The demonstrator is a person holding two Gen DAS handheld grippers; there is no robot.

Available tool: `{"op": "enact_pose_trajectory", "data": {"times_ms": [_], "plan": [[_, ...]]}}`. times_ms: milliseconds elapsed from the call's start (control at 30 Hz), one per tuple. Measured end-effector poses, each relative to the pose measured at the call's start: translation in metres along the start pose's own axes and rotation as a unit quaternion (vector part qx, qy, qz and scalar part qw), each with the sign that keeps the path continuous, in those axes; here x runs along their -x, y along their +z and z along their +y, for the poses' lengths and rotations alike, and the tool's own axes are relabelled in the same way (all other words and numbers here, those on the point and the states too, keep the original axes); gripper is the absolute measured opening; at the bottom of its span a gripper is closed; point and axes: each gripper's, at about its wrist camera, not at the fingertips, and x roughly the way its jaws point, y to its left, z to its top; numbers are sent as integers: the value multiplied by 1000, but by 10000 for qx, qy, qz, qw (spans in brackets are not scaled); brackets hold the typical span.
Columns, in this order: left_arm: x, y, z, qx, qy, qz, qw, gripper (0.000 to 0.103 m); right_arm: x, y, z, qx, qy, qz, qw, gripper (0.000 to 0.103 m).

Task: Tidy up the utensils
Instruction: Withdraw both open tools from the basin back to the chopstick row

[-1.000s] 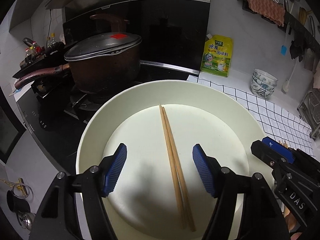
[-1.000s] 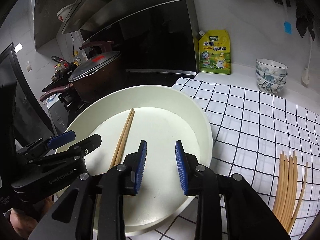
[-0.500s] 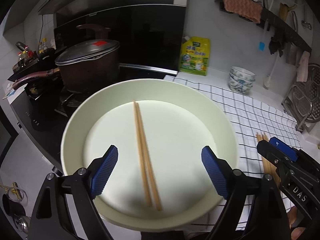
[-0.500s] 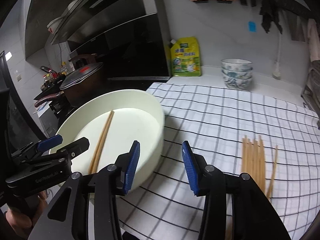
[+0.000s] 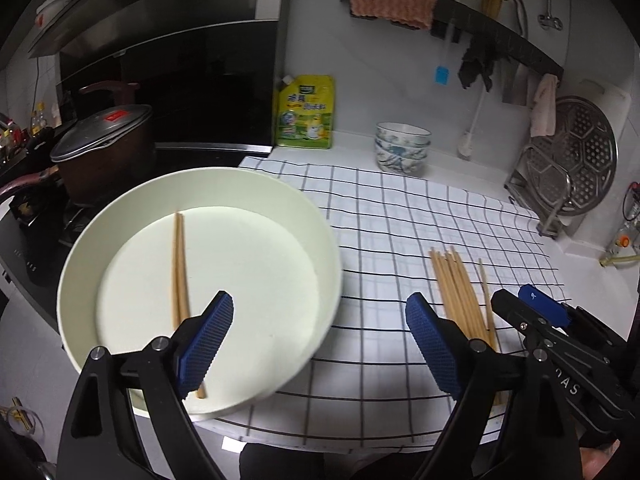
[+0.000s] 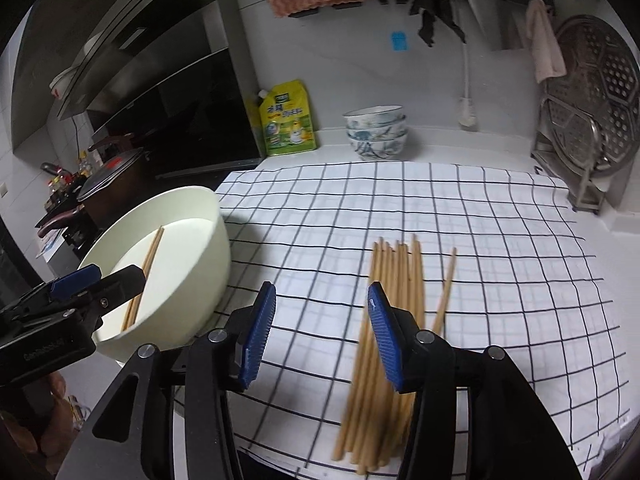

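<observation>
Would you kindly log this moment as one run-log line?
left gripper: open, empty | right gripper: open, above loose chopsticks on checked cloth | two chopsticks in bowl

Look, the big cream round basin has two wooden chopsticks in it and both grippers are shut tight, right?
Not quite. The cream round basin does hold two wooden chopsticks, but the left gripper and right gripper are both open and empty, as each wrist view shows.

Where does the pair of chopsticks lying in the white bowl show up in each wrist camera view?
Left wrist: pair of chopsticks left of centre, inside the white bowl.
Right wrist: pair at far left, in the bowl.
Shared landmark: yellow pouch against the back wall.
</observation>
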Motion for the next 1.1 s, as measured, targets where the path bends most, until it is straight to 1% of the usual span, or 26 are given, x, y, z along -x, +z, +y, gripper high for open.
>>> {"op": "enact_pose_trajectory", "data": {"times_ms": [233,467,700,833,1100], "plan": [[-4,-10,-30,-80,-198,56,9998,87,1,-12,-26,-46,-176,150,9997,47],[-9,-15,-59,-246,-262,62,9993,88,1,-19,-53,-120,-277,253,9992,47],[-22,-21,-82,-386,-289,194,9986,88,-2,-20,-69,-167,-274,278,9991,47],[-29,-25,-90,-425,-265,279,9984,88,-7,-22,-76,-184,-263,318,9990,48],[-42,-29,-92,-377,-161,395,9984,88,-15,-27,-89,-318,-215,389,9985,48]]}}
